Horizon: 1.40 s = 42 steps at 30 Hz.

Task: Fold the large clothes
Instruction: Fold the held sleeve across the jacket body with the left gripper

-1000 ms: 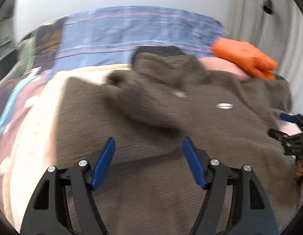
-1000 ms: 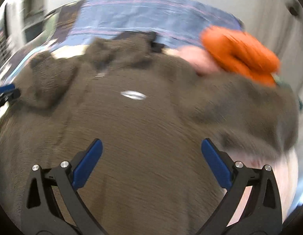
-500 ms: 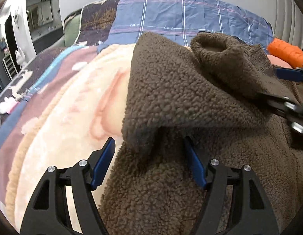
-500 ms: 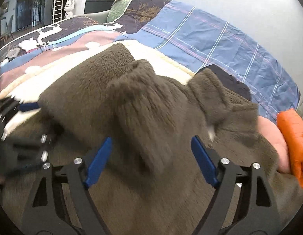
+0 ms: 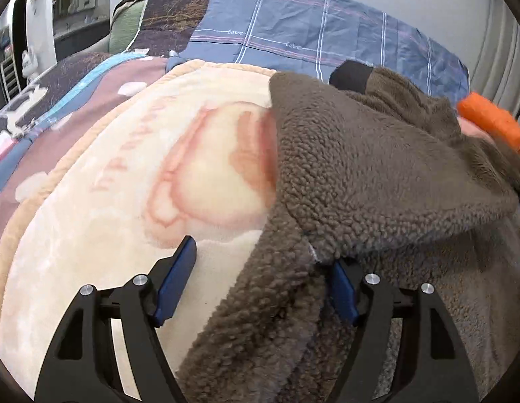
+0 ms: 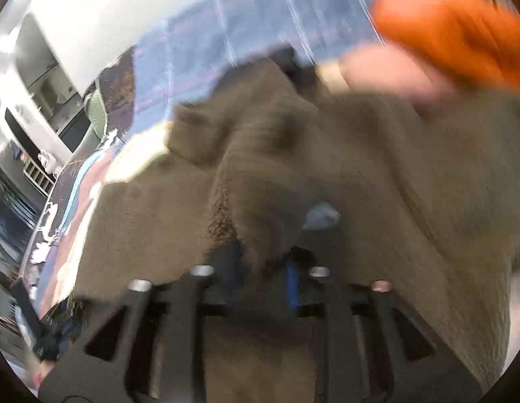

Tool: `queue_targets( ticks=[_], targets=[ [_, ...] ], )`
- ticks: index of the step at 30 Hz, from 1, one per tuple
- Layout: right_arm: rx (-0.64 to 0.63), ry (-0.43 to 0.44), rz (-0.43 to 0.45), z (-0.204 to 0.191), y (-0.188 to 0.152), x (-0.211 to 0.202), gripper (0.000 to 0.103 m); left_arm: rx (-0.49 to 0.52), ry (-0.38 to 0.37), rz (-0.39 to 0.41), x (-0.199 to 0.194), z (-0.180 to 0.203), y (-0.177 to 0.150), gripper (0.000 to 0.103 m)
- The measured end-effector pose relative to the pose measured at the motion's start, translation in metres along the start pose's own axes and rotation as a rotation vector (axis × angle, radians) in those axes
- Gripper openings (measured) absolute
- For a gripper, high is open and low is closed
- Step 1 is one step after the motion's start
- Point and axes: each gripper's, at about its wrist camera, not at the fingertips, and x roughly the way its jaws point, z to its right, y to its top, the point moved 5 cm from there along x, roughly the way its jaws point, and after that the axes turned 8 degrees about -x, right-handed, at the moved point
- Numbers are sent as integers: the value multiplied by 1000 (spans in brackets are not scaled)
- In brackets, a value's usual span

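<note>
We see a nubbly brown fleece garment (image 5: 377, 168) on a plush, matt peach blanket (image 5: 125, 201); our black fingers (image 5: 172, 282) look like smooth plastic.

Right gripper (image 6: 260, 272): blue-padded fingers drawn close, pinching a raised fold of the brown fleece garment (image 6: 377, 174). Orange cloth (image 6: 451, 30) over a pink item (image 6: 390, 74), upper right. Blue plaid sheet (image 6: 226, 47) behind. Picture motion-blurred.

The only word that can be read is "love" — small pale script on the blue checked sheet (image 5: 293, 33), seen twice in the left wrist view, along one of its stripes. The cream blanket (image 5: 125, 174) carries pinkish lettering — too blurred to read. The right wrist view shows no legible text.
</note>
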Motion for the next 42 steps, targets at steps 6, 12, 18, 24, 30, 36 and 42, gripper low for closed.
queue_targets(
  ticks=[6,12,18,24,30,36,42],
  targets=[
    [165,119,-34,46,-23,-8,76,27,14,3,-4,2,-3,75],
    [93,118,-56,35,7,4,90,96,14,48,-32,10,-7,61],
    [-61,-13,56,16,31,0,27,79,-61,215,-98,30,20,29],
    [-173,-228,-66,32,10,27,65,139,-108,112,-54,85,42,30],
    [-67,-121,59,43,5,-22,59,227,34,-13,29,105,3,33],
    [-224,7,68,1,8,-21,31,232,53,-15,25,104,3,36],
    [-253,-59,-15,5,-10,25,29,268,102,-3,29,109,2,37]
  ],
)
